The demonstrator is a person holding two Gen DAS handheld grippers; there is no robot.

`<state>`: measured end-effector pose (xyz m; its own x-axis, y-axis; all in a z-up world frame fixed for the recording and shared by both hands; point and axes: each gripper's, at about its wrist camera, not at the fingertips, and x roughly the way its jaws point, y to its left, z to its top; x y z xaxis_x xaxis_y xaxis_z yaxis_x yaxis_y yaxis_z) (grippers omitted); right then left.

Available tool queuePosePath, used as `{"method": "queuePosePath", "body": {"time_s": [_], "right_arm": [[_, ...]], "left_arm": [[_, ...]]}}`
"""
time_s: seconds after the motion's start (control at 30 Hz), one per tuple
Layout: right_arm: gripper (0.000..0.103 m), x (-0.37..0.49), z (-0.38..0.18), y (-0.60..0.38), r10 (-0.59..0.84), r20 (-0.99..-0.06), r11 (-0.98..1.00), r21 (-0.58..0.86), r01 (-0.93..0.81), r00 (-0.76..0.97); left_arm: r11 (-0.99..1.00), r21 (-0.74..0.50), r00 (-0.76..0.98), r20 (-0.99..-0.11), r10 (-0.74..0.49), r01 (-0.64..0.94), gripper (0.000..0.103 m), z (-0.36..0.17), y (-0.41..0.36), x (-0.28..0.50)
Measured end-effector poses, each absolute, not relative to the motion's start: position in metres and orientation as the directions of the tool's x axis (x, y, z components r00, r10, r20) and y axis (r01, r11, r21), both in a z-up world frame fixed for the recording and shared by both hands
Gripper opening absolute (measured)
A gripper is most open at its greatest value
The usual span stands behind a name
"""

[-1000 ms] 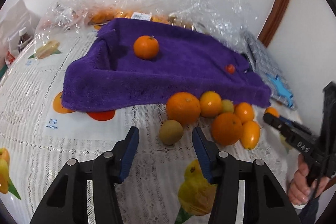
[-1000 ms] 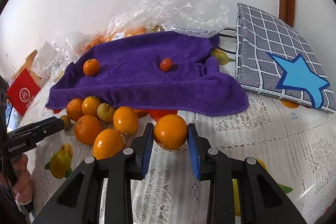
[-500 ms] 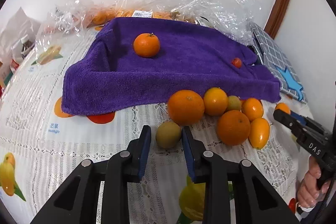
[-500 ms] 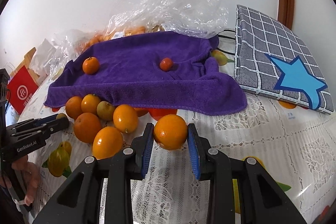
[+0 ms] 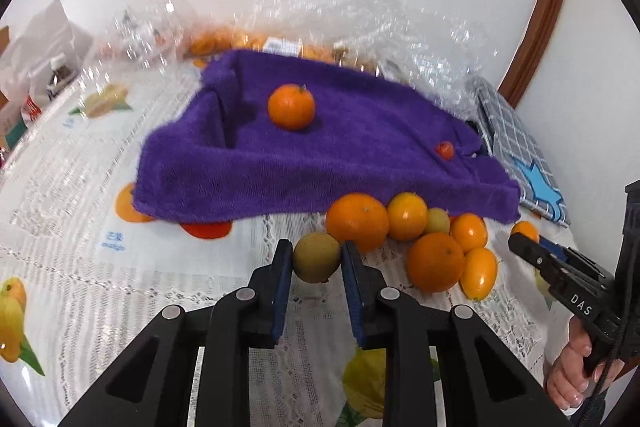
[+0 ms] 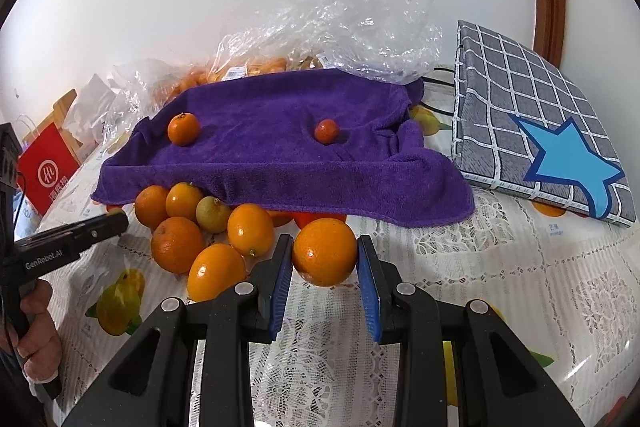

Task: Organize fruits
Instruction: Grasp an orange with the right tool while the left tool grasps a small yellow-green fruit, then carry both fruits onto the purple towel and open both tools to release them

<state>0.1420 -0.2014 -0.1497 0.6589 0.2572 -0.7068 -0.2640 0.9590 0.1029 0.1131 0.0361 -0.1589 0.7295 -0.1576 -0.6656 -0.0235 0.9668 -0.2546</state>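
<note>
My left gripper (image 5: 316,259) is shut on a greenish-brown fruit (image 5: 317,257) at the near edge of the fruit pile. My right gripper (image 6: 325,259) is shut on an orange (image 6: 325,251). Several loose oranges (image 6: 178,243) and one greenish fruit (image 6: 213,214) lie on the lace tablecloth in front of a purple towel (image 6: 280,163). On the towel sit a mandarin (image 5: 291,106) and a small red fruit (image 6: 326,131). The right gripper shows at the right edge of the left wrist view (image 5: 532,254).
Clear plastic bags (image 6: 340,23) with more oranges lie behind the towel against the wall. A grey checked cushion with a blue star (image 6: 536,139) is at the right. A red bag (image 6: 46,171) and paper bags (image 5: 44,55) stand at the left.
My left gripper moved forward to the greenish-brown fruit and closed on it. My right gripper stayed shut on its orange, nearly still.
</note>
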Motion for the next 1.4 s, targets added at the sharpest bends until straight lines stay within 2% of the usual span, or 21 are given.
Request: {"method": "queuePosePath", "body": {"time_s": [0.17, 0.53, 0.63, 0.8, 0.9, 1.17, 1.3, 1.4], "right_arm": [[0.032, 0.140, -0.148, -0.202, 0.268, -0.693, 0.957, 0.112, -0.268, 0.669], [0.032, 0.137, -0.142, -0.204, 0.310, -0.667, 0.946, 0.149, -0.286, 0.677], [0.032, 0.141, -0.128, -0.202, 0.315, -0.655, 0.943, 0.136, -0.302, 0.687], [0.032, 0.163, -0.099, -0.197, 0.340, -0.613, 0.933, 0.126, -0.336, 0.713], [0.032, 0.181, -0.084, -0.193, 0.350, -0.588, 0.931, 0.132, -0.341, 0.729], [0.032, 0.225, -0.077, -0.195, 0.337, -0.575, 0.939, 0.145, -0.313, 0.746], [0.032, 0.240, -0.103, -0.200, 0.337, -0.602, 0.940, 0.171, -0.296, 0.723], [0.032, 0.250, -0.122, -0.200, 0.294, -0.665, 0.952, 0.137, -0.275, 0.687]], "left_arm": [[0.964, -0.267, 0.783, -0.604, -0.151, -0.020, 0.024, -0.149, 0.039, 0.104], [0.956, -0.278, 0.818, -0.569, -0.087, -0.092, 0.024, -0.142, 0.058, 0.095], [0.967, -0.238, 0.820, -0.569, -0.059, -0.095, 0.024, -0.128, 0.058, 0.098], [0.973, -0.224, 0.872, -0.486, -0.058, -0.060, 0.024, -0.086, 0.064, 0.116], [0.974, -0.216, 0.882, -0.469, -0.043, -0.067, 0.024, -0.076, 0.067, 0.137], [0.959, -0.267, 0.878, -0.476, -0.049, -0.091, 0.024, -0.094, 0.063, 0.191], [0.962, -0.249, 0.840, -0.540, -0.041, -0.113, 0.024, -0.118, 0.066, 0.200], [0.960, -0.248, 0.834, -0.551, -0.031, -0.128, 0.024, -0.122, 0.072, 0.198]]}}
